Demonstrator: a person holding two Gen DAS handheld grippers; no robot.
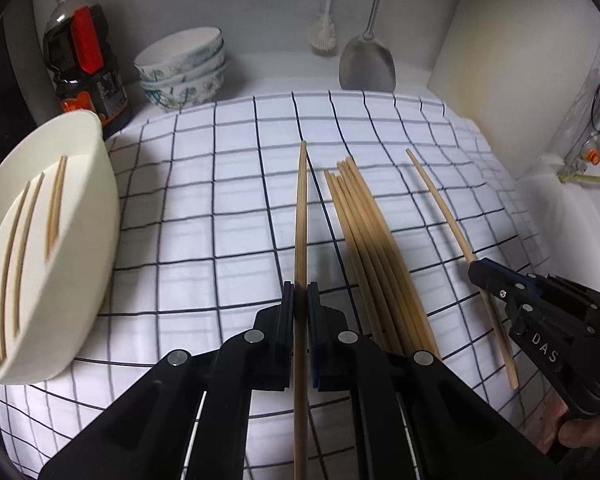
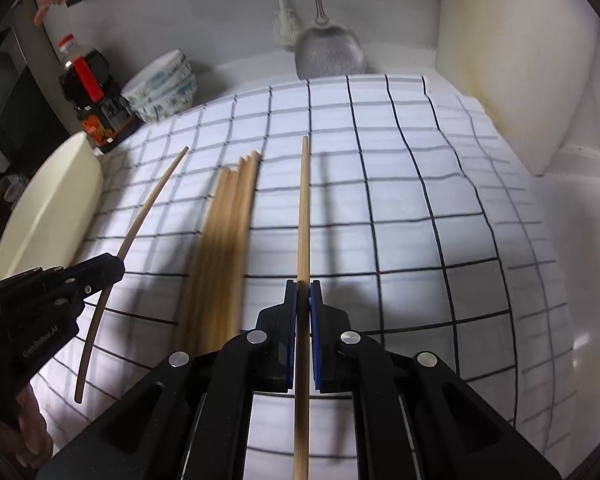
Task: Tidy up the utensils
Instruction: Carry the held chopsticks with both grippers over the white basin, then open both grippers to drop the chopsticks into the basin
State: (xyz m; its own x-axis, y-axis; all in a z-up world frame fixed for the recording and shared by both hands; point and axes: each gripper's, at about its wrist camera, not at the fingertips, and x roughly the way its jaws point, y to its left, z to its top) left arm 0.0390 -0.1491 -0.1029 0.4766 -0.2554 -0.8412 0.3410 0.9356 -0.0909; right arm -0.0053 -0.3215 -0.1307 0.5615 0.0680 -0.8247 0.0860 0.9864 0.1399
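My left gripper (image 1: 300,292) is shut on a single wooden chopstick (image 1: 301,216), which runs forward between its pads just above the checked cloth (image 1: 220,208). To its right, a pile of several chopsticks (image 1: 368,248) lies on the cloth. Further right, my right gripper (image 1: 478,270) is shut on another chopstick (image 1: 440,204). The right wrist view shows that right gripper (image 2: 303,286) gripping its chopstick (image 2: 304,208), with the pile (image 2: 224,240) and my left gripper (image 2: 114,266) to its left. A white oval container (image 1: 88,280) at the left holds three chopsticks (image 1: 20,248).
A dark sauce bottle (image 1: 84,60) and stacked patterned bowls (image 1: 184,68) stand at the back left. A metal spatula (image 1: 367,64) and a white brush (image 1: 323,36) hang on the back wall. A white board (image 1: 500,60) leans at the right. Cloth to the right of the chopsticks is bare.
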